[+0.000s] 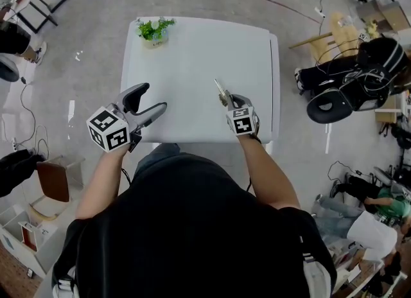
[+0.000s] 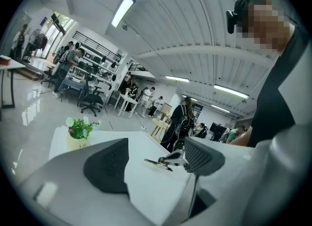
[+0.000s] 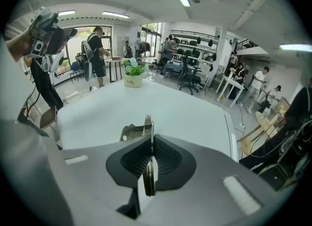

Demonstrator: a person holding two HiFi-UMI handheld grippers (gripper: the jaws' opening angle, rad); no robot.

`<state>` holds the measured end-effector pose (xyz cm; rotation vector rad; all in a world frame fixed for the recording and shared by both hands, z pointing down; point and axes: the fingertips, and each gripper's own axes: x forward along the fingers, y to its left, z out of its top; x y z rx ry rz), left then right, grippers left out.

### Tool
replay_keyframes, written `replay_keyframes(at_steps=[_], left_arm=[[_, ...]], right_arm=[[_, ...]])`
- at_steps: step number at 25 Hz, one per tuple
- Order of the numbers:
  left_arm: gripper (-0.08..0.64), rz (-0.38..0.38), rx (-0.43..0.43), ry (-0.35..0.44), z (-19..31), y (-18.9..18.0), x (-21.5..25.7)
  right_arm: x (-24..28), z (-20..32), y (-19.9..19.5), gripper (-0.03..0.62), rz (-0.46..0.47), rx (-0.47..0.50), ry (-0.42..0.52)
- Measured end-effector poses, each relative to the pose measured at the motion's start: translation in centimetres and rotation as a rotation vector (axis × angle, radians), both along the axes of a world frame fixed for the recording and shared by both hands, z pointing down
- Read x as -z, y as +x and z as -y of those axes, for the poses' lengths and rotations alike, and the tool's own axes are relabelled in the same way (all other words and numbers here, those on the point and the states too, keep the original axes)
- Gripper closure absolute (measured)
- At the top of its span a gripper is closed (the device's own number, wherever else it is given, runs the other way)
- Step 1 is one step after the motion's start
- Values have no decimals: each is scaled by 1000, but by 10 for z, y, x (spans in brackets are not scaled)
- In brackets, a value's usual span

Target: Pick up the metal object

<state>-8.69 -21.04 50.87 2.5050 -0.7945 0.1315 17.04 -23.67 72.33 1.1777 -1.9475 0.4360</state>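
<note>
1. Right tongs (image 1: 228, 100) clamped tight on metal object (image 1: 221, 89), held edge-on over front right of worktop (image 1: 192, 52).
2. Left tongs (image 1: 153, 97) spread wide, nothing between them.
3. Risk: thin, slick piece pinched near one end; likely to pivot or slip out if tilted or jolted.

Head view looks steeply down; gripper views skim the shared table (image 1: 192, 72).

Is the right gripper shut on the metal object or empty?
Shut on it: the right gripper has its pads pressed on the thin metal object, which pokes out beyond them.
</note>
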Motion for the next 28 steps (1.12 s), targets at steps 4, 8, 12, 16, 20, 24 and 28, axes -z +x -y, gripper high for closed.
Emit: replay_keyframes(at_steps=[4,8,12,16,20,24,28], left_arm=[[217,-1,-9,16,-9,8,9],[217,-1,-19,30,-22,17,18],[217,4,-31,39,-32,26,22],[217,5,-36,55,-41,33,32],[217,1,-44,72,-53,39,43],[219,5,-54,73,-66,45,48],[237,23,-59,83,-76,53,50]], right_arm=[[11,-7,6,560,20,-16,16],[24,-11,14,559,41,-28,45],[37,-14,21,560,56,-37,74],[51,-19,28,558,80,-52,90],[70,-23,32,558,106,-63,117],[91,-29,36,558,136,-65,151],[113,-36,42,558,169,-72,189]])
